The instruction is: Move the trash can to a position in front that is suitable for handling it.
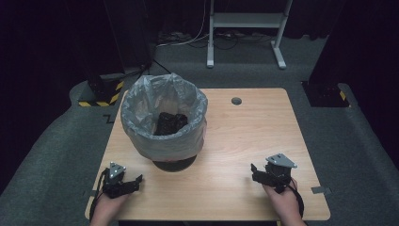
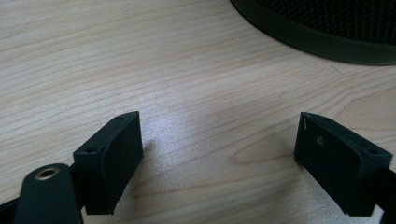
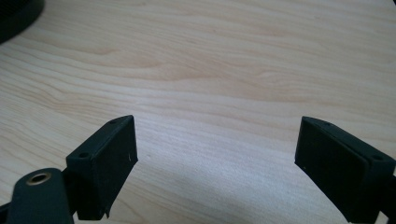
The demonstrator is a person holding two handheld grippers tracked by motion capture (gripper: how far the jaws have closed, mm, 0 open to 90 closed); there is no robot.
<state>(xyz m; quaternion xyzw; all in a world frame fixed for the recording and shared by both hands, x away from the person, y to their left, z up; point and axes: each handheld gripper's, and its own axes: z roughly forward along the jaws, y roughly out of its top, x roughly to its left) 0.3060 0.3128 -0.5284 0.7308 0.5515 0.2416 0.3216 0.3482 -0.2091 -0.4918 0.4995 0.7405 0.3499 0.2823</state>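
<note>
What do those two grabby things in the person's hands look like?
Each gripper is black, with two blocky black jaws that have small screw holes. The left gripper and right gripper each carry a grey three-cornered plate on top, and a black cable trails back from each. No sleeves show on the forearms.
</note>
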